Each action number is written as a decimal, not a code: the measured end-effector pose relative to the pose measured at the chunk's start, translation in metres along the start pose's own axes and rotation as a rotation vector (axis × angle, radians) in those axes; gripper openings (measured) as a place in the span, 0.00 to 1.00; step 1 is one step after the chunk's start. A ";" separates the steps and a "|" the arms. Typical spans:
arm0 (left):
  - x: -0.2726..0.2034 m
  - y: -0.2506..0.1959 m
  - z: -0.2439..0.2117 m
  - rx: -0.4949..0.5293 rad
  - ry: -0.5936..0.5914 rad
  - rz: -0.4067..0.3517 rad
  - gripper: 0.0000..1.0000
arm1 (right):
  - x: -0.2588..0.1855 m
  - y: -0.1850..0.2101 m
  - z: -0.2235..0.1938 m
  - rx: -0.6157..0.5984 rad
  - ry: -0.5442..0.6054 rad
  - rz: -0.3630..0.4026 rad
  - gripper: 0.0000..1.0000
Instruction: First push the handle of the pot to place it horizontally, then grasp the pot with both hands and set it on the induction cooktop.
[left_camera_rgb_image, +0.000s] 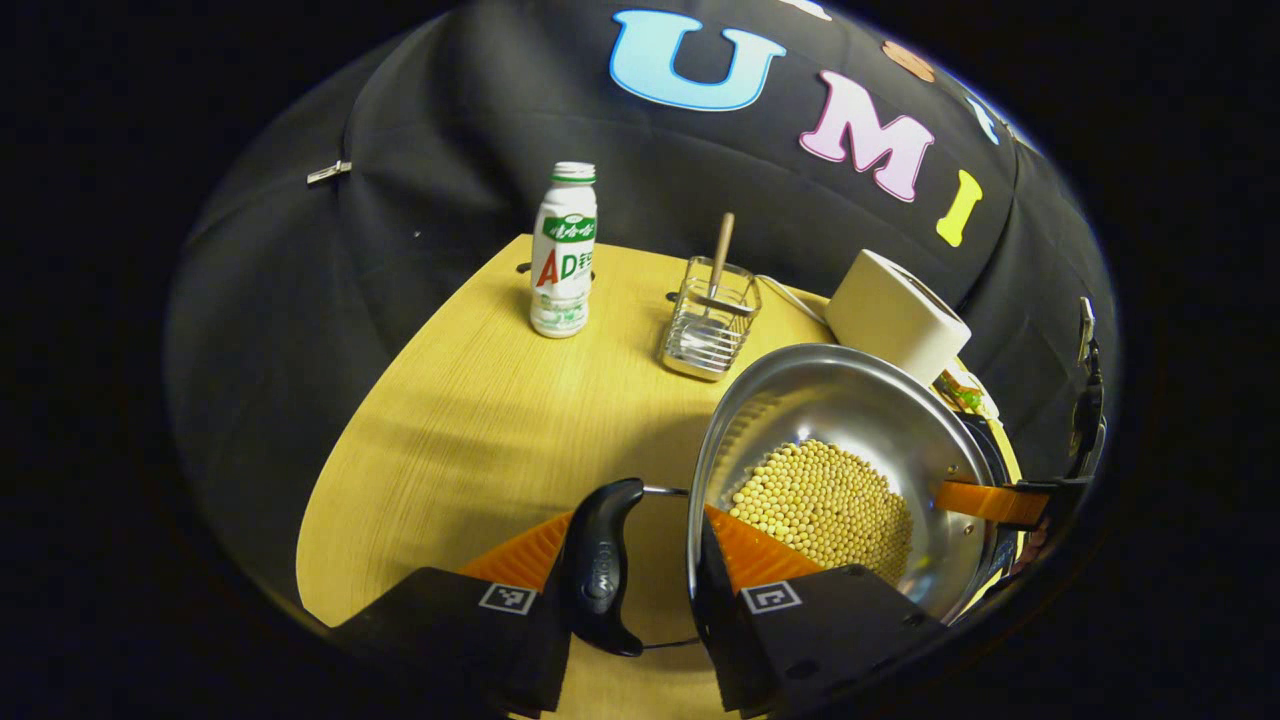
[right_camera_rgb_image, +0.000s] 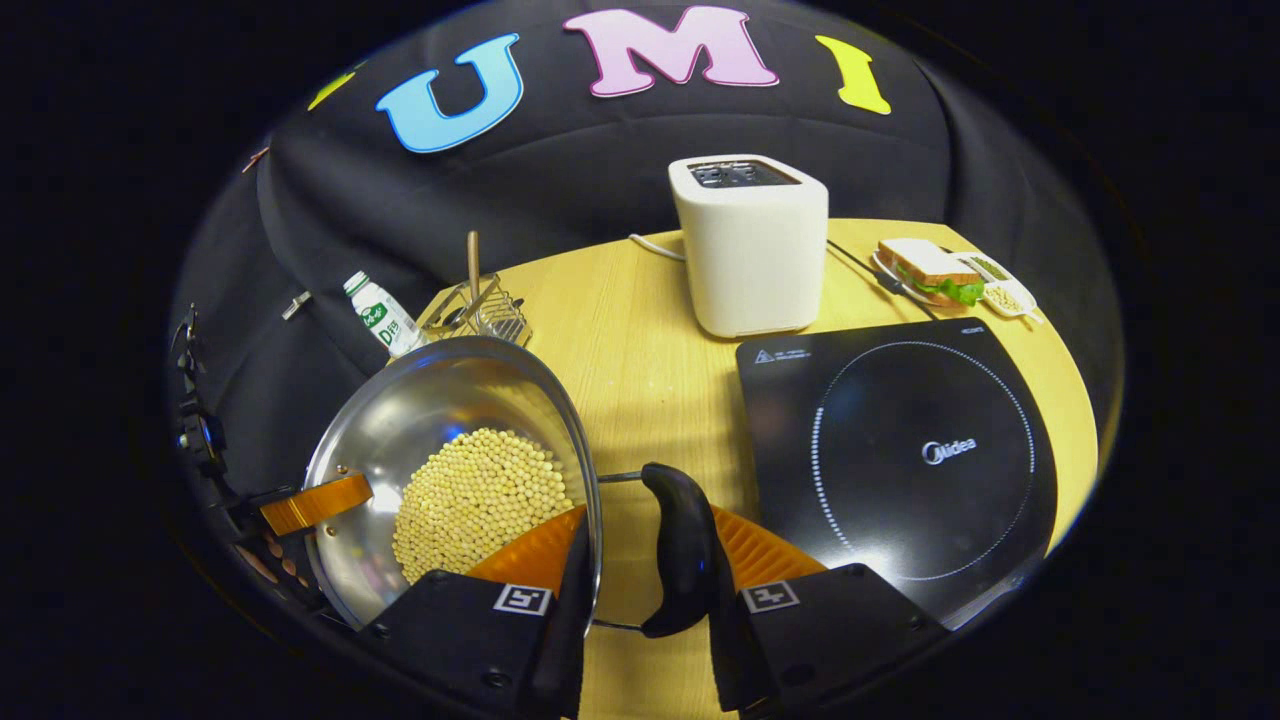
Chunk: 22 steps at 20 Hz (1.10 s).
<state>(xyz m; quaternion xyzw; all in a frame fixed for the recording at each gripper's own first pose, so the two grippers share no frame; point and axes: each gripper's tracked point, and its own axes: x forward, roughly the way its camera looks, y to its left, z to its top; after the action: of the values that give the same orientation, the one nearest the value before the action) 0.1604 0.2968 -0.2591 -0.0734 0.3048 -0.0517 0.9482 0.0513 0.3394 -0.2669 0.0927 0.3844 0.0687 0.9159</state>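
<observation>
Wooden table (right_camera_rgb_image: 640, 330), pot (right_camera_rgb_image: 440, 420) of beans between hand-held grippers, left (left_camera_rgb_image: 648, 560) and right (right_camera_rgb_image: 645, 560) each pinching rim and handle.

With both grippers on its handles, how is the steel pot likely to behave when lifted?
The pot probably feels heavy, since soybeans pile inside. They would likely shift if it tilts. Its loop handles look slim and smooth, so it might pivot between the left gripper and right gripper.
</observation>
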 end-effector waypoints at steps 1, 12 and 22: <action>-0.004 -0.007 0.003 0.005 -0.003 -0.003 0.60 | -0.005 -0.005 0.005 0.004 -0.007 -0.001 0.54; -0.018 -0.113 0.022 0.018 -0.018 -0.053 0.59 | -0.059 -0.088 0.050 0.025 -0.058 -0.018 0.54; 0.002 -0.226 0.021 0.034 -0.015 -0.096 0.59 | -0.084 -0.193 0.077 0.057 -0.083 -0.051 0.54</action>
<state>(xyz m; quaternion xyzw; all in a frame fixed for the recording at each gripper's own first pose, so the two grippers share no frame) 0.1624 0.0765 -0.2054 -0.0721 0.2927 -0.1017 0.9480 0.0583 0.1255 -0.1992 0.1115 0.3500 0.0304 0.9296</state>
